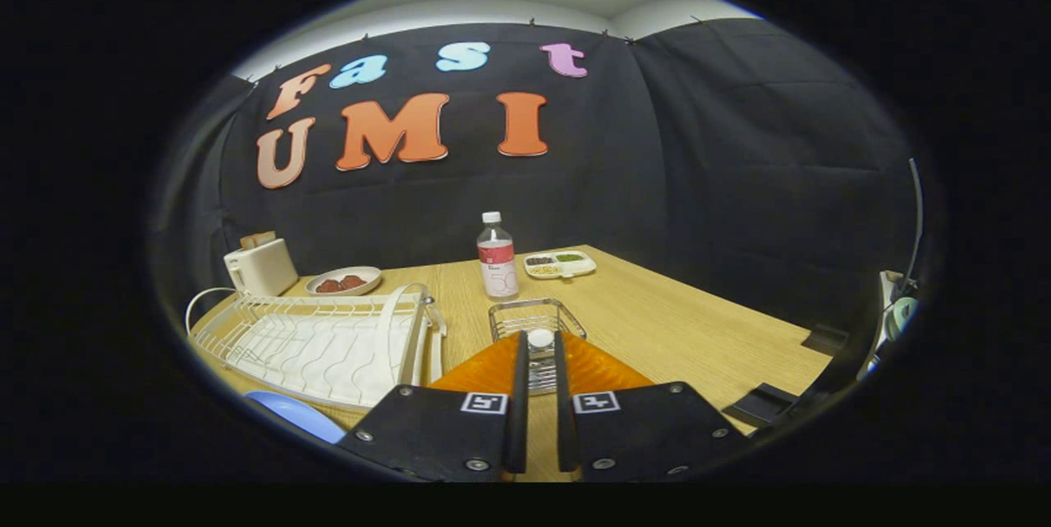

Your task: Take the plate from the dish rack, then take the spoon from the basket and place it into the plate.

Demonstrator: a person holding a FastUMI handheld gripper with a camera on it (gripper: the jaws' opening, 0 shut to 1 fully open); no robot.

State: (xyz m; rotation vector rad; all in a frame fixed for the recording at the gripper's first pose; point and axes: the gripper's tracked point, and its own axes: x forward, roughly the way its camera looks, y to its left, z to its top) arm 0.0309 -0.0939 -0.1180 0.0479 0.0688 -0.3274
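Gripper fingers nearly closed on a white-ended spoon handle, above the wire mesh basket; blue round plate lies beside the white wire dish rack; recommend lifting straight up, clear of the mesh.

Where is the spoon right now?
In the gripper view, the spoon sits between the gripper fingers, over the orange plate, just before the wire basket.

Gripper with two flat dark plates, silver screws at corners, square black-and-white marker tags, narrow parallel jaws
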